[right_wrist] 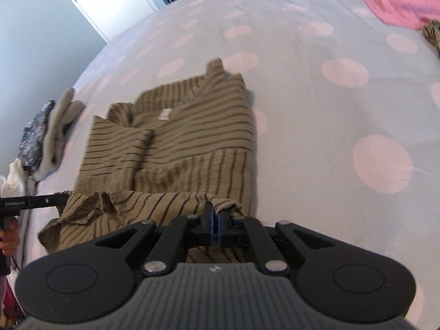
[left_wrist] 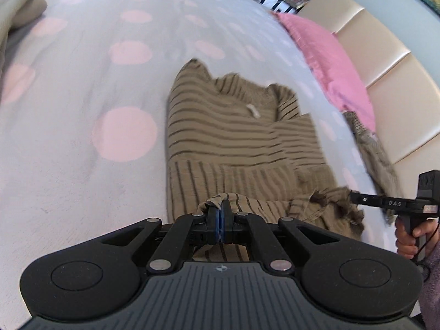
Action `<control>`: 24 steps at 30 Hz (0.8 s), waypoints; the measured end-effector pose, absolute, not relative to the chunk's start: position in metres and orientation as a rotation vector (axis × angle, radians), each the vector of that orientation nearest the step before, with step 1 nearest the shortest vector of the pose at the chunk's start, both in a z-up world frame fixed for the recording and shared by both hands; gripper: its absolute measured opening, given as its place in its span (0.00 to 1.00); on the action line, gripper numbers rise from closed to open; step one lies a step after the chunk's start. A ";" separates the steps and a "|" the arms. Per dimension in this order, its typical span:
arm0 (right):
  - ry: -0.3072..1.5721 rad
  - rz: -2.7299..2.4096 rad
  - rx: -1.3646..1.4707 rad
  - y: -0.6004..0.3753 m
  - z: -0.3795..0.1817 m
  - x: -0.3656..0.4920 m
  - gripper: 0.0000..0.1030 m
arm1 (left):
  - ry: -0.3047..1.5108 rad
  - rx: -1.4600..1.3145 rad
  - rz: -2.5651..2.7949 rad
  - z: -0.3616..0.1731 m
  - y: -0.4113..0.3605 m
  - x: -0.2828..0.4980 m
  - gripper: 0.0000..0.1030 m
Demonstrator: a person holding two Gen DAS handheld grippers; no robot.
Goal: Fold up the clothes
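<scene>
Holding the near hem of the striped garment (left_wrist: 233,137) at its two corners, we judge the fold to be about midway: the left gripper (left_wrist: 219,206) has its jaws clamped together on a pinch of the tan cloth at lower centre of its view, and the right gripper (right_wrist: 215,210) is clamped on the other corner likewise. The garment lies mid-frame on the dotted bedspread (left_wrist: 82,165), its sides apparently already turned in. What seems left is carrying the hem toward the collar, smoothing, then the pile of other clothes (right_wrist: 52,132) at left.
</scene>
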State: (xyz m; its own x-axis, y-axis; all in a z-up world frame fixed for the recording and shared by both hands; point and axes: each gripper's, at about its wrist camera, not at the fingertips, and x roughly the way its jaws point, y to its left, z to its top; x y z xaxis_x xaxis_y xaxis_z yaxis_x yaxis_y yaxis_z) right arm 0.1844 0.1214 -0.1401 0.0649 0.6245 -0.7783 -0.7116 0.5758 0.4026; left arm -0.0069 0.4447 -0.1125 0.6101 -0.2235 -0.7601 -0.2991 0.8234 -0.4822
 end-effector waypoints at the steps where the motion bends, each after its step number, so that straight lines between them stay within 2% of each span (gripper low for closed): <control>1: 1.127 1.004 -0.098 0.124 -0.145 0.186 0.04 | 0.942 -0.621 0.051 -0.117 0.444 -0.005 0.00; 5: 1.147 0.990 -0.076 0.123 -0.153 0.187 0.09 | 0.962 -0.602 0.060 -0.118 0.441 -0.008 0.00; 6: 1.141 0.989 -0.070 0.120 -0.150 0.186 0.13 | 0.956 -0.592 0.068 -0.113 0.440 -0.011 0.06; 7: 1.128 0.990 -0.071 0.116 -0.144 0.184 0.27 | 0.947 -0.582 0.076 -0.108 0.438 -0.014 0.23; 8: 1.116 0.991 -0.071 0.113 -0.139 0.182 0.39 | 0.931 -0.569 0.085 -0.101 0.435 -0.019 0.33; 9: 1.103 0.992 -0.072 0.109 -0.134 0.180 0.39 | 0.915 -0.555 0.089 -0.093 0.432 -0.024 0.47; 16: 1.005 1.025 -0.135 0.066 -0.095 0.136 0.38 | 0.838 -0.442 0.046 -0.051 0.391 -0.078 0.49; 24: 0.877 1.062 -0.355 0.025 -0.092 0.060 0.40 | 0.868 -0.127 0.058 -0.048 0.317 -0.133 0.51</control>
State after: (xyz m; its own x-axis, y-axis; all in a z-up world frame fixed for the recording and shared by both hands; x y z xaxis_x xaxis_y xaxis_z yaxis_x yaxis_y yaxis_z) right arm 0.0602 0.0251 -0.0916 0.2010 0.6070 -0.7689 -0.8696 0.4719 0.1453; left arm -0.1332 0.3174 -0.0479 0.6453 -0.0011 -0.7639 -0.1024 0.9908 -0.0880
